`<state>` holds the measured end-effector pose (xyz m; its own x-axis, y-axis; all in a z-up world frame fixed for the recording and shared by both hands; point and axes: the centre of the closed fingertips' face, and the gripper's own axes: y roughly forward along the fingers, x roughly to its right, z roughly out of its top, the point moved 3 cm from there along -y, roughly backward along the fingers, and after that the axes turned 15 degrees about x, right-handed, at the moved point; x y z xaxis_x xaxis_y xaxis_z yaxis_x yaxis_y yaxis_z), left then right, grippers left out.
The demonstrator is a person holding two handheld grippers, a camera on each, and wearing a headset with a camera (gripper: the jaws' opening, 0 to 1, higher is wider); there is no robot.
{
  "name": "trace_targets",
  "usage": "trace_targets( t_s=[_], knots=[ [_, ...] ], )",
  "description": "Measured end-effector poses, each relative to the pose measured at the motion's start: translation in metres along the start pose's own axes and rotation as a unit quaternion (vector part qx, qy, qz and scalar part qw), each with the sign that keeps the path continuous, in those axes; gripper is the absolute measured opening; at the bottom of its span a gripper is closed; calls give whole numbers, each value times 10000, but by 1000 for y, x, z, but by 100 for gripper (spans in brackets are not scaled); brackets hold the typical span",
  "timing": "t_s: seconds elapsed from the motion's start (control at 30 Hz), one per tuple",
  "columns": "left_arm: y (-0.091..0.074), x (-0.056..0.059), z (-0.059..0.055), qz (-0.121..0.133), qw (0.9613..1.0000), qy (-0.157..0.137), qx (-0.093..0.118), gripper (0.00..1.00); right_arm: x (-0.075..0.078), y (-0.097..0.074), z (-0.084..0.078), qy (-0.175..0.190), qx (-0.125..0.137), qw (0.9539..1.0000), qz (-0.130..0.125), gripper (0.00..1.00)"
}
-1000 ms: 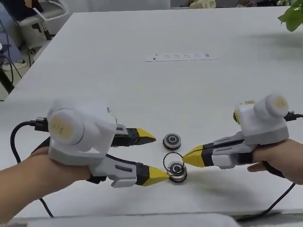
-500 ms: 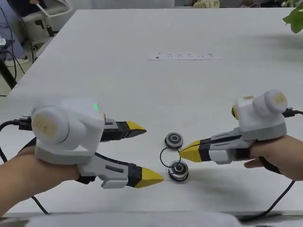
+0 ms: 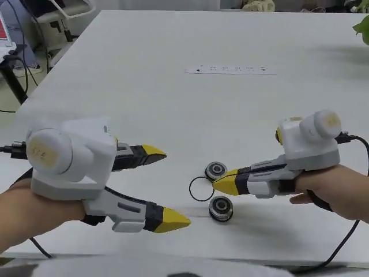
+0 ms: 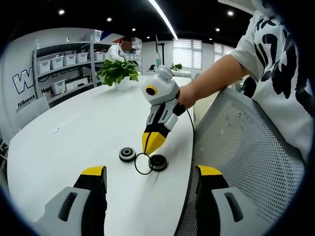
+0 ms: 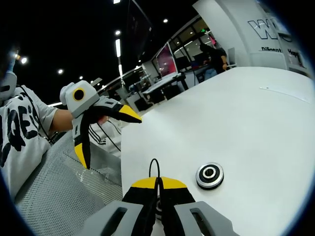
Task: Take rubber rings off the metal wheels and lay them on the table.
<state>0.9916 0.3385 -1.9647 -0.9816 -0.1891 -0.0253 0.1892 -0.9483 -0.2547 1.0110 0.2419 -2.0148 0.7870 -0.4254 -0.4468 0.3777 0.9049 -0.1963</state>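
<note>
White table (image 3: 230,115), right gripper (image 3: 218,186) pinching rubber ring (image 3: 190,189) (left gripper (image 3: 176,186) spread)

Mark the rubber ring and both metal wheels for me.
rubber ring (image 3: 190,189), head view, left arc of the loop.
far metal wheel (image 3: 215,170), head view, centre hub.
near metal wheel (image 3: 221,208), head view, centre hub.

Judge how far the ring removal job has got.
Done: one rubber ring is off, between the far wheel and near wheel. In hand: the right gripper is shut on it, not yet released onto the table. Left: lay it down; whether either wheel wears another ring is unclear. The left gripper is open.
</note>
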Motion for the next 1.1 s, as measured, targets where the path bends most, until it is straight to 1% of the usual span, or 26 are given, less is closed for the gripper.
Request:
trace_targets(
  t_s=[0.3,0.43,0.6,0.73,0.97,1.1],
  knots=[
    [-6,-3,-6,152,9998,-140,-5,75,7,10,-4,-64,-85,9999,-103,0],
    [-7,-3,-7,165,9997,-153,-18,75,13,13,-7,-85,-161,9997,-144,0],
    [-6,-2,-9,160,9996,-214,-25,75,16,16,-9,-88,-171,9996,-198,0],
    [-6,-2,-9,157,9996,-216,-27,75,17,20,-14,-136,-261,9993,-234,0],
    [-8,-3,-9,179,9996,-231,-28,75,23,26,-18,-201,-336,9985,-372,0],
    [-9,-3,-10,196,9995,-241,-31,75,27,27,-20,-395,-445,9971,-469,0]
  ],
)
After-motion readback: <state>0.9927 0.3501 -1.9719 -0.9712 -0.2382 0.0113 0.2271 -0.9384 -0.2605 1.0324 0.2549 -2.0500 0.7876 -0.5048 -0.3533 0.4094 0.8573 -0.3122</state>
